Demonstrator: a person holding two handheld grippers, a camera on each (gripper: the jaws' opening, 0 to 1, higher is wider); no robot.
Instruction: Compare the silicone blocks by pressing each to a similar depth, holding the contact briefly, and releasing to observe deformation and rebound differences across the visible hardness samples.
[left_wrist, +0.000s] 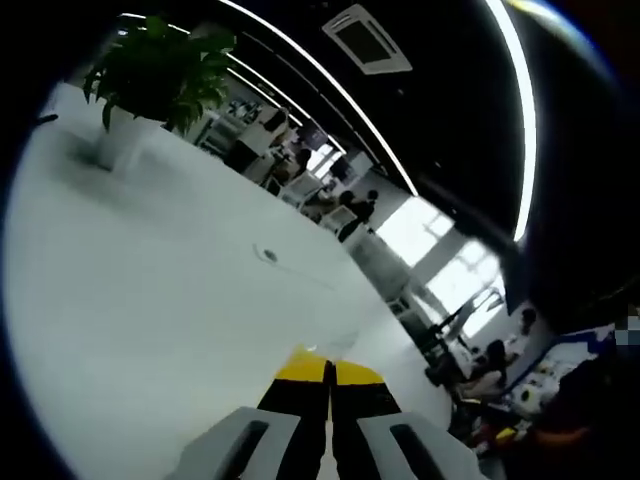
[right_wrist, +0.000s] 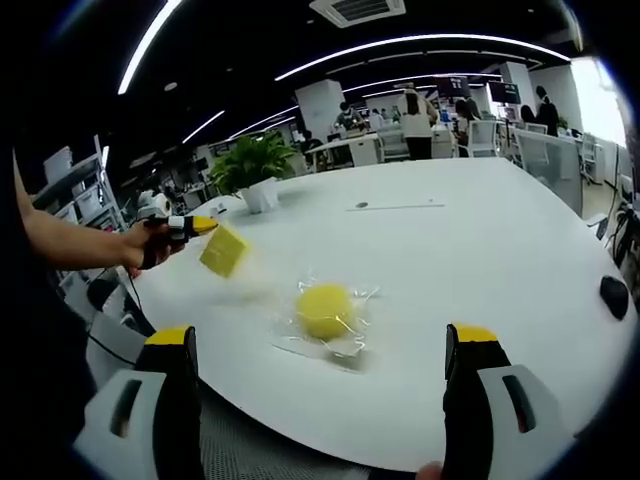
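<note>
Two yellow silicone pieces: a round block (right_wrist: 325, 308) on crinkled clear plastic (right_wrist: 352, 338) on the glossy white table (right_wrist: 480, 250). A flat square block (right_wrist: 223, 250) hangs clamped in the left gripper (right_wrist: 205, 227). The right gripper (right_wrist: 320, 350) stands with jaws wide apart.

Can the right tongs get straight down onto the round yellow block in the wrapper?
Probably yes: the right tongs are open, and the yellow block lies between and ahead of them on the table, nothing between.

We see the white table (right_wrist: 480, 240) mostly bare toward its far and right edges. Near the front edge a yellow ball (right_wrist: 325, 309) on clear wrap blocks the middle; a potted plant (right_wrist: 252, 170) stands at the far left corner.
</note>
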